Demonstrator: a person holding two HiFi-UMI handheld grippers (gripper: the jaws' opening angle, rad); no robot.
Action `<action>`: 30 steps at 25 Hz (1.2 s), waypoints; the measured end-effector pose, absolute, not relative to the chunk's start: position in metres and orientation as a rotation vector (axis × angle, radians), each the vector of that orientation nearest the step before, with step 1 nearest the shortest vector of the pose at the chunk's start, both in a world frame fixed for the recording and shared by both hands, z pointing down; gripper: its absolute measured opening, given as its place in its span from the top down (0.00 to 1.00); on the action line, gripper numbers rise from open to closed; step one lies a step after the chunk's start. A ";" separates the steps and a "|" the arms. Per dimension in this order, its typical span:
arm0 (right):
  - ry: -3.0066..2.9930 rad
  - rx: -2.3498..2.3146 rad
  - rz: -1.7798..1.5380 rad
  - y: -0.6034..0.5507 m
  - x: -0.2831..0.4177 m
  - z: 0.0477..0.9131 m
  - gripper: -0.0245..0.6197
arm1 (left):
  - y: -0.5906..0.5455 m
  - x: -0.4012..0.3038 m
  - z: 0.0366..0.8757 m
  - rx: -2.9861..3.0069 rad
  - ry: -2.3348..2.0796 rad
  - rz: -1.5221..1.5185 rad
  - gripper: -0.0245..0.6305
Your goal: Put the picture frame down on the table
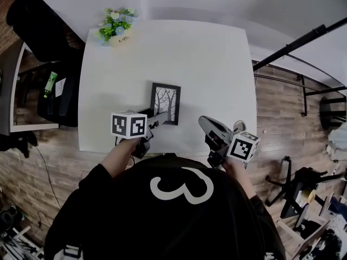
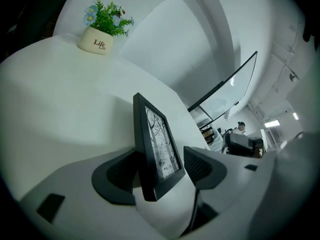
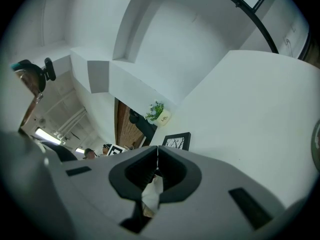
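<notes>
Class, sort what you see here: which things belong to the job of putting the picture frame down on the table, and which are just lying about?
Belong to the job:
picture frame
left gripper, with the frame between its jaws
white table

Just lying about:
potted plant, at the table's far corner
right gripper, shut and empty

Bright, even light falls across the white table (image 1: 217, 64), with no harsh glare. A faint, soft shadow spreads left of the picture frame (image 1: 166, 103). Both gripper views bend hard at the edges, and their corners go black. The close jaws look slightly soft, and the far ceiling lamps (image 2: 272, 123) blow out white.
</notes>
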State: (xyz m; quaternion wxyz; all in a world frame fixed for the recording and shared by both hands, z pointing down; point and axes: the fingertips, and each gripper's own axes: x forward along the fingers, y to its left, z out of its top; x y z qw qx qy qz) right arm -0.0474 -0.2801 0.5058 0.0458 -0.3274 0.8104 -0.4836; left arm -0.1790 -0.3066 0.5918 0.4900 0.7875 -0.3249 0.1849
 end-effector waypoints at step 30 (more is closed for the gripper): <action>2.841 -0.777 -1.242 -0.193 -0.046 0.448 0.93 | -0.215 -0.186 0.462 2.110 -0.865 0.111 0.93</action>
